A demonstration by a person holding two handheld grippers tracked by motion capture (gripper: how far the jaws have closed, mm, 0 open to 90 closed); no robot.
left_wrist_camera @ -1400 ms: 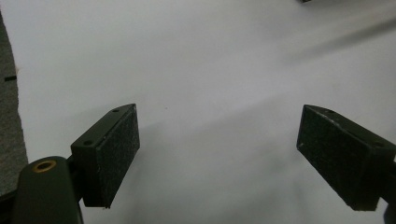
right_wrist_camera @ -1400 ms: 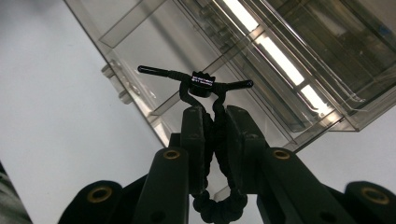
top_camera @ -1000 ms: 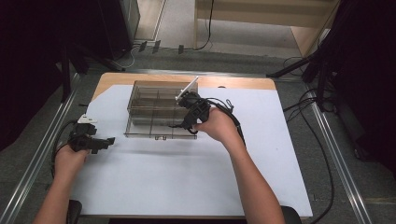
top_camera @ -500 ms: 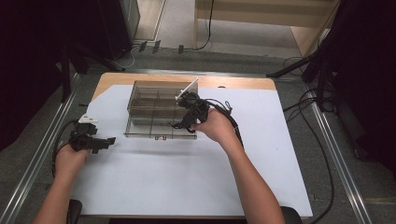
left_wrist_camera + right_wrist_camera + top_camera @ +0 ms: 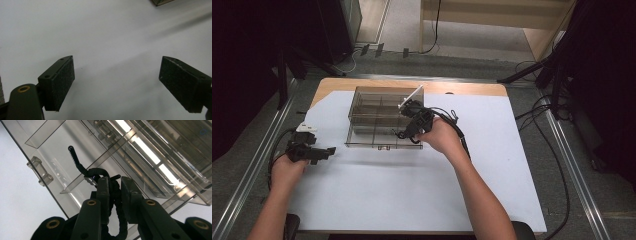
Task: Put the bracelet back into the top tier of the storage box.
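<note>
Nothing has shifted since a second ago: your right gripper (image 5: 115, 195) still pinches what looks like a coiled black cable (image 5: 93, 173) over the near right compartment of the clear organizer box (image 5: 377, 117), so placing awaits, while your left gripper (image 5: 117, 82) rests spread, empty, on the white table (image 5: 412, 190).

The black cord (image 5: 115, 195) runs down between the right claw's (image 5: 115, 192) pads and is cut off at the picture's bottom edge; behind it the clear organizer box's (image 5: 150, 157) far compartments blur together.
</note>
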